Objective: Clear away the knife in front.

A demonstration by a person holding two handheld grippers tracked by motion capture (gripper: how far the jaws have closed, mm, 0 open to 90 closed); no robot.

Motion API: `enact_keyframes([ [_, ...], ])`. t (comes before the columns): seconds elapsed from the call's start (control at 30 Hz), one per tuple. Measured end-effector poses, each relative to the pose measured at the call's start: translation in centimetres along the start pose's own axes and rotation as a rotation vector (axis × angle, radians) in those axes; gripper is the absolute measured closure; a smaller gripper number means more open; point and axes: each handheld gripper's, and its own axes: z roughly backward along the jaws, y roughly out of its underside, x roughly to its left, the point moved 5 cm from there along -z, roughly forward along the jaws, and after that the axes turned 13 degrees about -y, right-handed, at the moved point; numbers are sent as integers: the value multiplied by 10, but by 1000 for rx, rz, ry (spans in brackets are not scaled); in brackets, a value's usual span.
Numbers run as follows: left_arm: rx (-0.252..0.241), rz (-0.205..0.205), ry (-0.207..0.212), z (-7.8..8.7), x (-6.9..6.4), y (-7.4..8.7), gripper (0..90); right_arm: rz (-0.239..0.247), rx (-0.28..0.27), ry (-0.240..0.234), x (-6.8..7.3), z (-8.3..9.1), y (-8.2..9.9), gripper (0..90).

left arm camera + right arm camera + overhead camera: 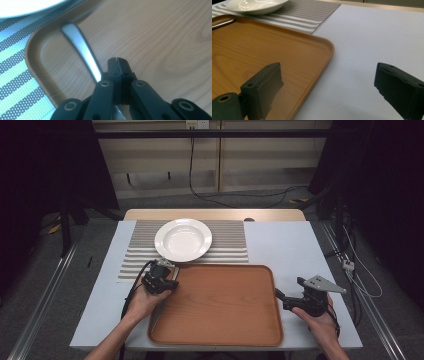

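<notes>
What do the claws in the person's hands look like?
Both are black. The left claw has chunky black links with round brass-coloured rivets and a black cable trailing back along the arm. The right claw has two thick black pads with small screw holes, and a grey three-cornered plate on top. The forearms show no sleeves.

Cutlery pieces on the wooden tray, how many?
1. A silver metal utensil handle lies in the brown wooden tray's far-left corner, beside the shut left gripper; its head is hidden.

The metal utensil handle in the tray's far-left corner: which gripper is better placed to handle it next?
Left. The left gripper hangs over the wooden tray's far-left corner, its jaws shut right beside the metal utensil handle. The right gripper, jaws open, sits by the tray's right edge.
</notes>
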Motion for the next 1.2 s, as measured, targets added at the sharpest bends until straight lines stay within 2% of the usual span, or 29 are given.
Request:
enact_keyframes([
  [0.03, -1, 4, 8, 0, 0, 0, 900, 1, 0, 0, 0, 0, 0, 74],
  [0.5, 5, 9, -14, 3, 6, 5, 900, 2, 3, 1, 1, 0, 0, 74],
  [0.7, 6, 26, -5, 4, 9, 7, 900, 3, 4, -1, 1, -1, 0, 74],
  [0.83, 4, 18, -11, 4, 9, 8, 900, 4, 5, -1, 1, -1, 0, 74],
  [1.2, 2, 48, 1, 5, 12, 11, 900, 1, 4, -2, 1, -1, -1, 74],
])
